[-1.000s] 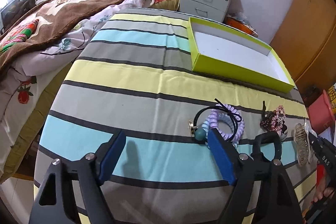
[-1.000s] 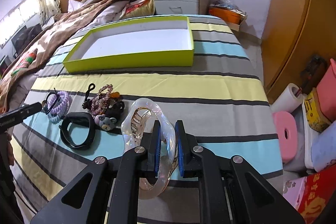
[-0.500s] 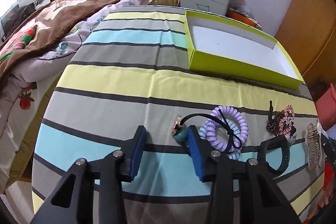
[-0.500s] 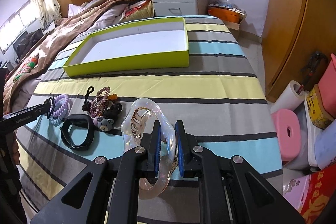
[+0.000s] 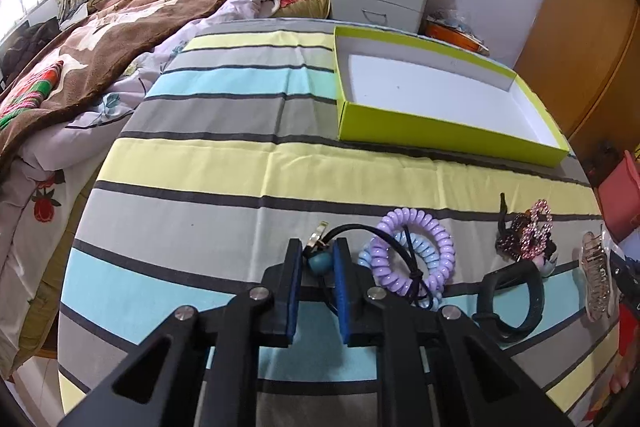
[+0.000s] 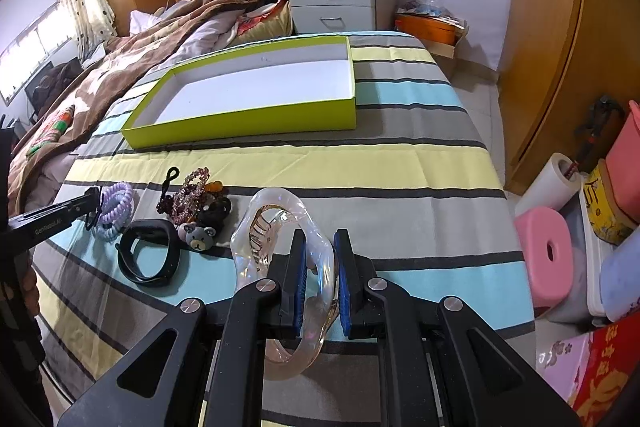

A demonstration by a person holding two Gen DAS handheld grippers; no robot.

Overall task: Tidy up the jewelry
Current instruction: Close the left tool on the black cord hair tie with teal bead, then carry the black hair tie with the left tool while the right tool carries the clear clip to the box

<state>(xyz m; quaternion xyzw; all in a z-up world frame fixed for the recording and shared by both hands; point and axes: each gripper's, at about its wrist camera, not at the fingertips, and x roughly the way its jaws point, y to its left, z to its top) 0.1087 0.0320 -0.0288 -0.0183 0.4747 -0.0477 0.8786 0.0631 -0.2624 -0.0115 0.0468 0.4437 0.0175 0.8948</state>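
Jewelry lies in a loose row along the near edge of the striped bench (image 5: 240, 163), and both claws already have a piece. The left claw (image 5: 316, 263) is nearly closed on the teal bead (image 5: 320, 262) of a black hair tie (image 5: 360, 229), its blue pads touching the bead on either side. The right claw (image 6: 320, 267) is clamped on one clear hair clip (image 6: 280, 227), which stands on edge, its long axis running forward between the pads. One lime-green box (image 6: 248, 115) sits empty beyond both, straight ahead of the right claw and ahead and to the right of the left, its long side facing the row; the right claw looks the nearer, so the coming carry is a forward lift over the front wall. Still on the bench between the claws: two coil ties, one purple (image 5: 420, 239) and one pale blue (image 5: 416, 247), one black band (image 6: 148, 255), one grey bear charm (image 6: 199, 235), and a beaded cluster (image 6: 188, 193) that may be more than one piece, too tangled to count.
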